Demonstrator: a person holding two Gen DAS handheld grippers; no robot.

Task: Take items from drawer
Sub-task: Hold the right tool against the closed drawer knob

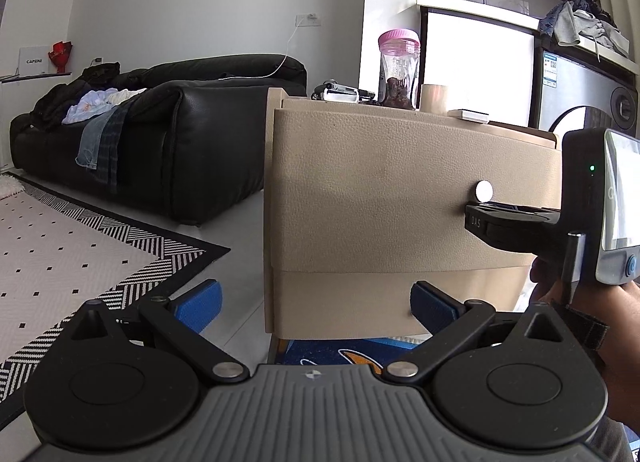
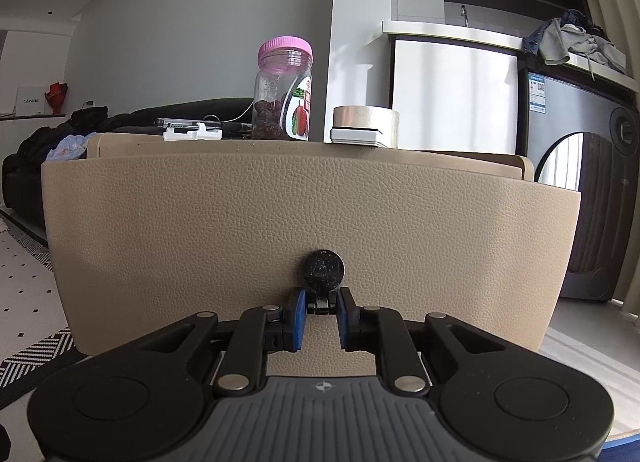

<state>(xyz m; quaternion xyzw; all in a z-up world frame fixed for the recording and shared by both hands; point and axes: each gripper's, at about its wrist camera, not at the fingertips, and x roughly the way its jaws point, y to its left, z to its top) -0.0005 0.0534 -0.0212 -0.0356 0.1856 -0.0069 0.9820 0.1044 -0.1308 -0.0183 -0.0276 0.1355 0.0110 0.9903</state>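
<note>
A beige leather-textured drawer front of a small cabinet fills the right wrist view; it stands a little forward of the cabinet body. Its round knob sits low in the middle. My right gripper is nearly closed around the knob's stem, blue pads on either side just below the knob. In the left wrist view the same drawer front and knob show, with the right gripper at the knob. My left gripper is open and empty, low in front of the cabinet's left corner. The drawer's inside is hidden.
On the cabinet top stand a pink-lidded jar, a tape roll, a white box and a pen. A black sofa with clothes is left, a patterned rug on the floor, a washing machine right.
</note>
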